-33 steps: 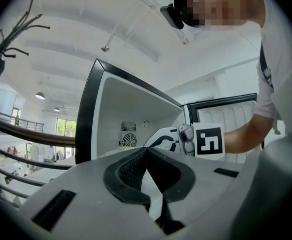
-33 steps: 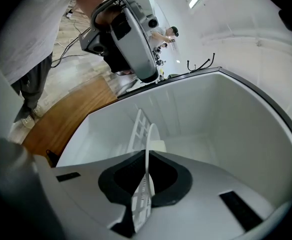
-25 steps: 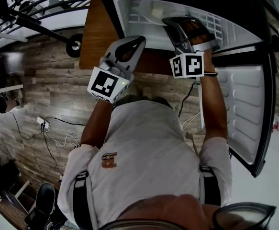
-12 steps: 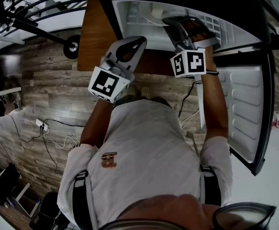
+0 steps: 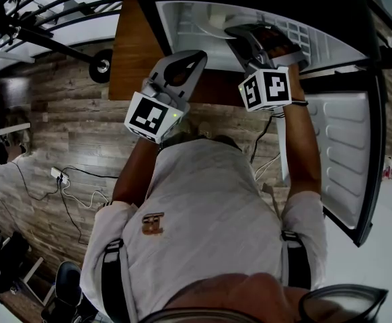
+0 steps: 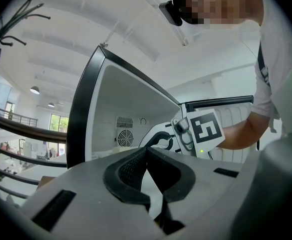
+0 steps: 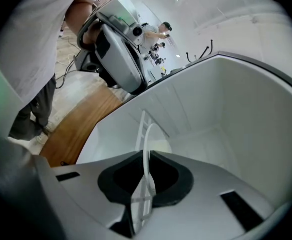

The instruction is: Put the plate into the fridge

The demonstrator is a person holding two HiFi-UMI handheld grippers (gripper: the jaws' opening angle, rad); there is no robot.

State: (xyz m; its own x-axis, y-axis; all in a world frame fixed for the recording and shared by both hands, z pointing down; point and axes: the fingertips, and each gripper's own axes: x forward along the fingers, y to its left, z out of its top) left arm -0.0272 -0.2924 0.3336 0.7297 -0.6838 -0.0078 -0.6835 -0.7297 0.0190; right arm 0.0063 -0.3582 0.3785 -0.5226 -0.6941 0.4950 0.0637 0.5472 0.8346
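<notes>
Slippage could drop the white plate [image 7: 146, 134] short of the fridge [image 7: 226, 109] shelf ahead, since the right gripper [image 7: 147, 153] pinches only its rim; the left gripper [image 6: 147, 150] alongside is clenched empty.

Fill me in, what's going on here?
A person stands at an open black fridge with a white interior, holding a two-jaw gripper in each hand. The right gripper is clamped on the rim of a thin white round plate, seen edge-on, and reaches into the compartment with it. Whether the plate rests on anything cannot be told. The left gripper is shut with nothing in it and is held outside the fridge, in front of the opening.
</notes>
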